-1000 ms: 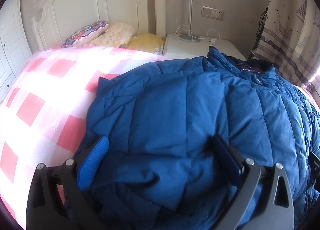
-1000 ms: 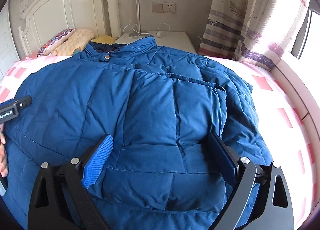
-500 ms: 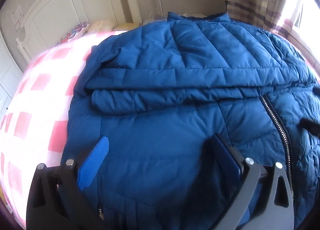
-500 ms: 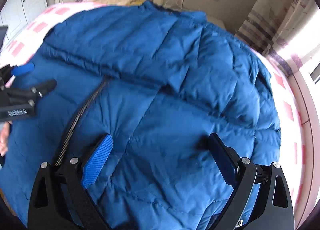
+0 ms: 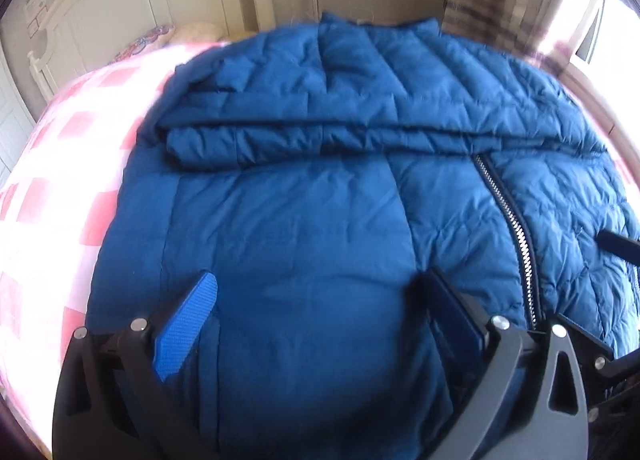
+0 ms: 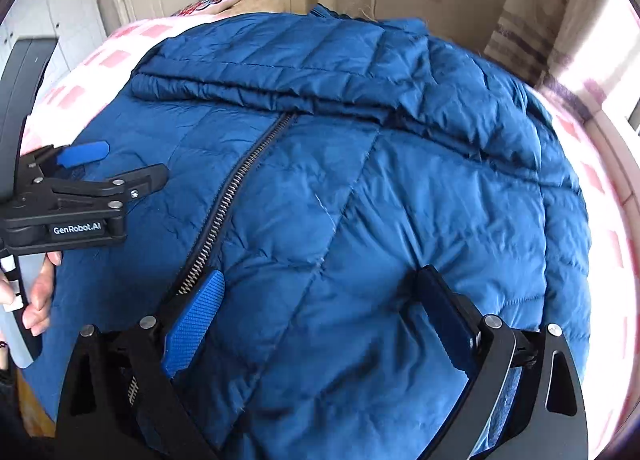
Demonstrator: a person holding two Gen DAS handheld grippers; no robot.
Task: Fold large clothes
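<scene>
Blue puffer jacket (image 5: 320, 188) lies spread on the bed (image 5: 60, 164), collar end toward the headboard (image 5: 120, 0), hem end nearest the cameras. Sleeves look already folded across the chest as a band just headboard-side of the zipper (image 5: 512, 228) top.

Left gripper (image 5: 316, 300) jaws wide, nothing between them, over the hem panel on the zipper's left side. Right gripper (image 6: 320, 296) also spread wide and empty, over the hem panel on the zipper's other side, its blue pad right beside the zipper's bottom end.

Step, as I judge it: lining up for the hem-to-collar fold. Next move calls for both grippers to drop to the hem on either side of the zipper, close on the fabric and carry it up toward the collar evenly; puffy fabric is thick, so a deep bite is needed or it slips.

View differences: the right wrist view shows the left gripper from the side, plus the hand (image 6: 36, 300) holding it. The left wrist view shows only a black tip of the right one at the edge, but more of the checked bedcover on the jacket's left.
</scene>
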